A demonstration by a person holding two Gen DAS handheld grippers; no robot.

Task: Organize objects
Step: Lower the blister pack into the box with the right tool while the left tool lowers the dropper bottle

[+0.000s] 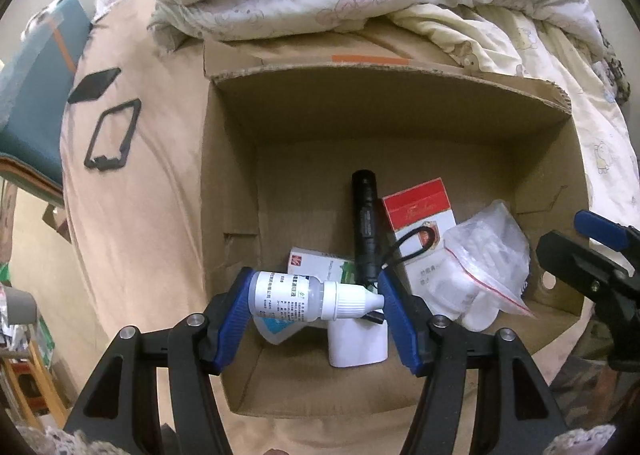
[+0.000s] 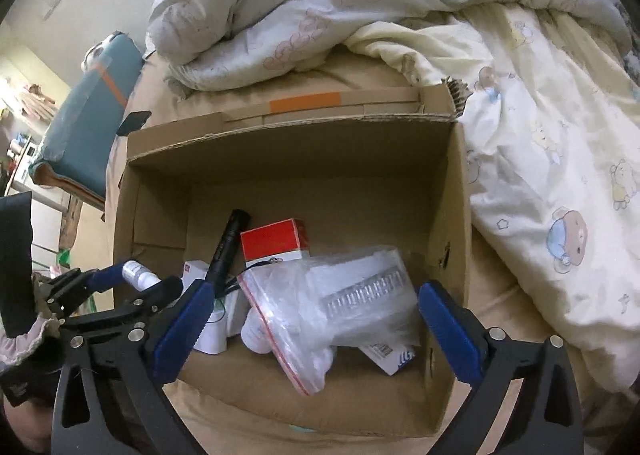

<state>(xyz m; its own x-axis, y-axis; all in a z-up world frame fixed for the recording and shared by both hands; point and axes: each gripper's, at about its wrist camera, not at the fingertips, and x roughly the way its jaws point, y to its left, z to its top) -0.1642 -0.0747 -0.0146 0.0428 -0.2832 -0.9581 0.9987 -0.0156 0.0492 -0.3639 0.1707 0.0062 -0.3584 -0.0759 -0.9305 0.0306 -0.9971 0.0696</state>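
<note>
Left tongs (image 1: 316, 297) clamping small white dropper bottle (image 1: 308, 297) end to end, base to cap tip, hovering over open cardboard box (image 1: 240, 183) on bed. Looking light, rigid, smooth plastic, likely slippery; gripping around ribbed cap or body probably safer. Right tongs (image 2: 312, 315) spread wide, empty, above crinkly zip bag (image 2: 320, 303).

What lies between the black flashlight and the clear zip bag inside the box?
The red-and-white carton lies between flashlight and zip bag; both wrist views show it.

Illegible print on dropper bottle (image 1: 294, 296) and red box (image 1: 420, 215).
</note>
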